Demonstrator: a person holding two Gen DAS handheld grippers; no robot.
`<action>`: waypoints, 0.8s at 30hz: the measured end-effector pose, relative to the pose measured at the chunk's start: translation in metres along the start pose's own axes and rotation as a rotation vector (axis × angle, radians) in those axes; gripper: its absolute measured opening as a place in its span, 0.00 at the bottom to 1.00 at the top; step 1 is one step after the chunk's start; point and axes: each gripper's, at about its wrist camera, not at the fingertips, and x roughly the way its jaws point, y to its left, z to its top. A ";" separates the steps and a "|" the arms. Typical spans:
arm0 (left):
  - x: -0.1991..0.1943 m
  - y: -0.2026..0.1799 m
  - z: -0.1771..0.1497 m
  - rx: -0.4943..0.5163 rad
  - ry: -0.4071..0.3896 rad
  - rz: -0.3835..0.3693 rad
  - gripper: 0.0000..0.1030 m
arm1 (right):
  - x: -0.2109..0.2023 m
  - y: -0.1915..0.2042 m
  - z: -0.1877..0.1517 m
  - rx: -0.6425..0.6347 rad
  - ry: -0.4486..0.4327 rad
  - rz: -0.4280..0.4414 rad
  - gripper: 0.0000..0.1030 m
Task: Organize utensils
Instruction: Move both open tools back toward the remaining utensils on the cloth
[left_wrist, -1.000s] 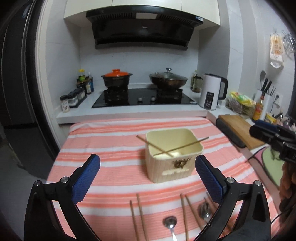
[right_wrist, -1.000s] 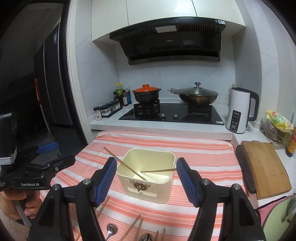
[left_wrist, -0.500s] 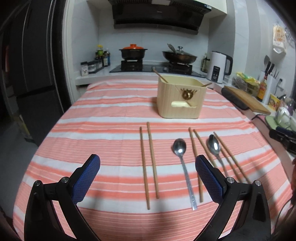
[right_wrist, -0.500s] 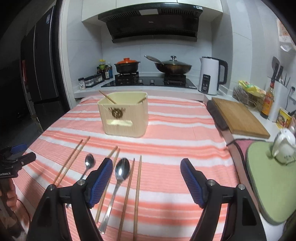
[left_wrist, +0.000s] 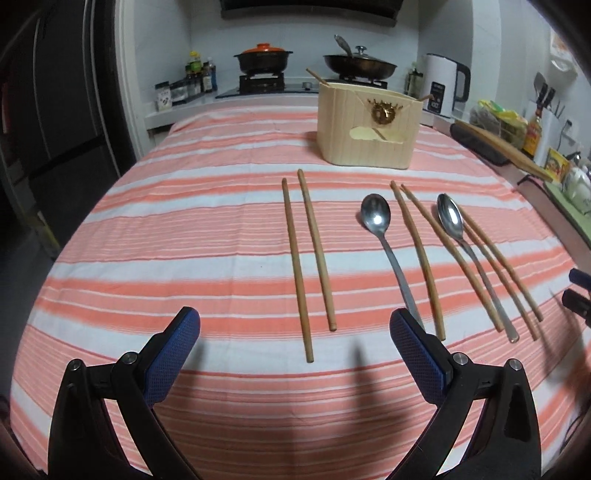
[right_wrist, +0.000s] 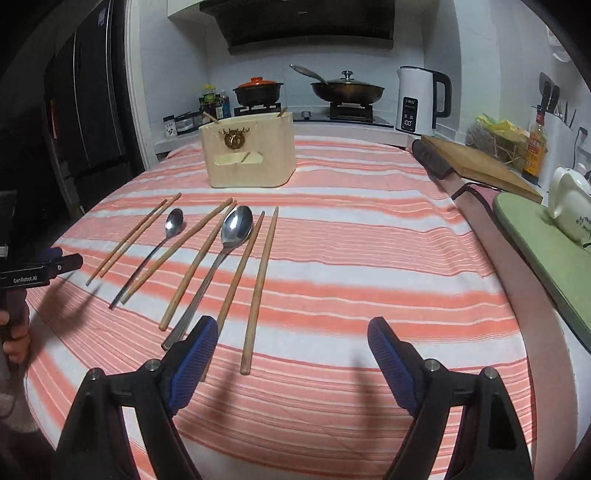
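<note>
A cream utensil holder (left_wrist: 367, 127) (right_wrist: 249, 151) stands far back on the striped cloth, with two chopstick ends (left_wrist: 314, 75) poking out of it. In front of it lie three pairs of wooden chopsticks and two metal spoons in a row. My left gripper (left_wrist: 293, 317) is open, low over the near ends of the leftmost pair (left_wrist: 306, 258); a spoon (left_wrist: 376, 218) lies to the right. My right gripper (right_wrist: 291, 325) has its jaws opening, with only the near end of the rightmost chopstick (right_wrist: 258, 273) between them, untouched. The large spoon (right_wrist: 236, 225) lies beside its left finger.
A wooden cutting board (right_wrist: 476, 166), a white kettle (right_wrist: 417, 99) and a teapot (right_wrist: 569, 206) on a green mat line the right side. Pots sit on the stove (left_wrist: 264, 61) behind the table. A dark fridge (left_wrist: 55, 129) stands at left. A hand (right_wrist: 14, 332) grips the other tool.
Both grippers came down and drew back from above the holder to low over the cloth's near part. The row of chopsticks and spoons now lies just ahead. The right jaws stand wider.
</note>
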 end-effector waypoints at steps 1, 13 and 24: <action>0.001 -0.001 -0.001 0.012 0.002 -0.004 0.99 | 0.002 0.001 -0.002 -0.008 0.008 0.012 0.83; 0.024 0.031 -0.014 -0.101 0.149 -0.037 0.99 | 0.023 0.018 -0.018 -0.118 0.115 -0.031 0.82; 0.031 0.023 -0.019 -0.042 0.196 0.032 1.00 | 0.026 0.022 -0.021 -0.141 0.125 -0.027 0.63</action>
